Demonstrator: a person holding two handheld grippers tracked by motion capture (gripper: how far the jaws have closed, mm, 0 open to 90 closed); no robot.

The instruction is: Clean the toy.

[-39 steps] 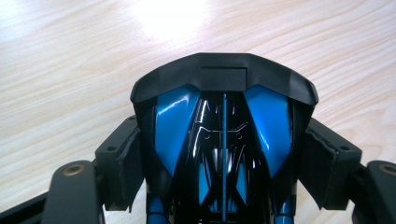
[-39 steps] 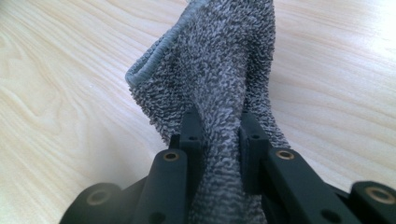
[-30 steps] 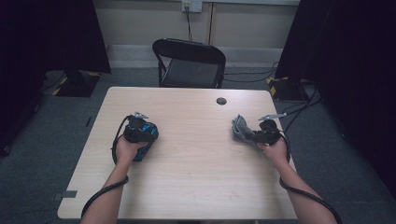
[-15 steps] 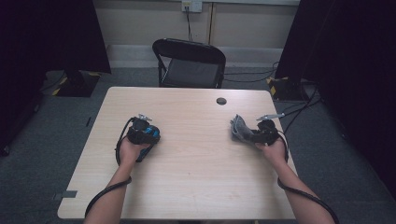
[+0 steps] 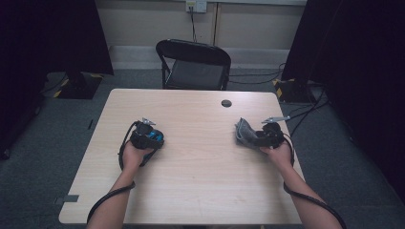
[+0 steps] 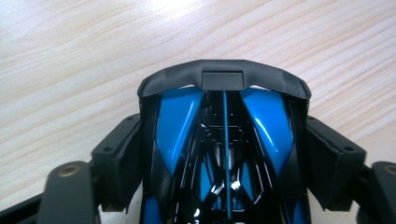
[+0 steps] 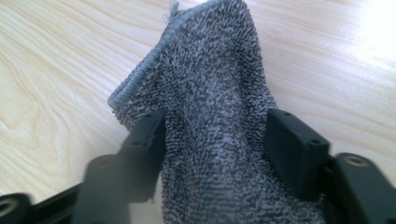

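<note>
Our left gripper (image 6: 224,154) clamps the blue and black toy car (image 6: 224,140) by its flanks, near the table's (image 5: 200,191) left edge. Our right gripper's (image 7: 215,154) jaws have just been opening around the grey cloth (image 7: 210,116), bunched near the right edge. We judge wiping has yet to start.

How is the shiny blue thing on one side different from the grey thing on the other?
The blue and black toy car is hard and glossy; the grey cloth is soft and fuzzy. The car keeps a rigid, symmetric shape; the cloth bunches up in folds. Both sit between a pair of tongs over the wooden table.
</note>
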